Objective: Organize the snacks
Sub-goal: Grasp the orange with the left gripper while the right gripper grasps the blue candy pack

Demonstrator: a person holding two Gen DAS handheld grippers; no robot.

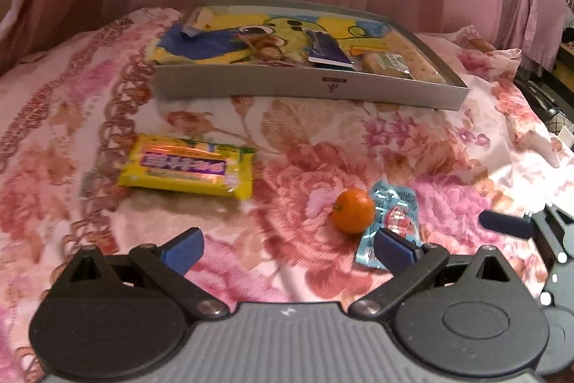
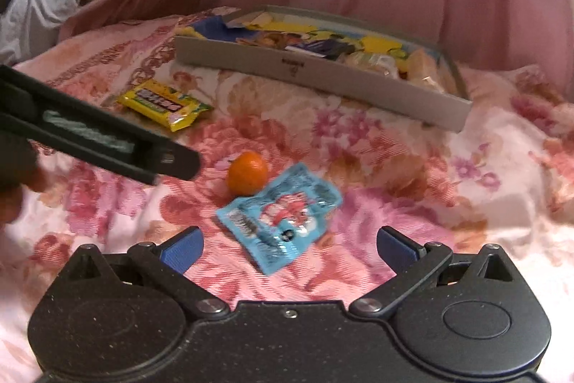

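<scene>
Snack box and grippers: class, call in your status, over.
Left gripper open, empty. Right gripper open, facing blue packet. Orange, yellow packet outside grey box. Path clear.

- The left gripper (image 1: 288, 252) has a ribbed grey body between two round black housings.
- The right gripper (image 2: 290, 248) has a speckled black body with a small screw at its top edge.
- Both carry blue-padded fingers (image 2: 183, 252) on black link arms with silver pivot pins.
</scene>
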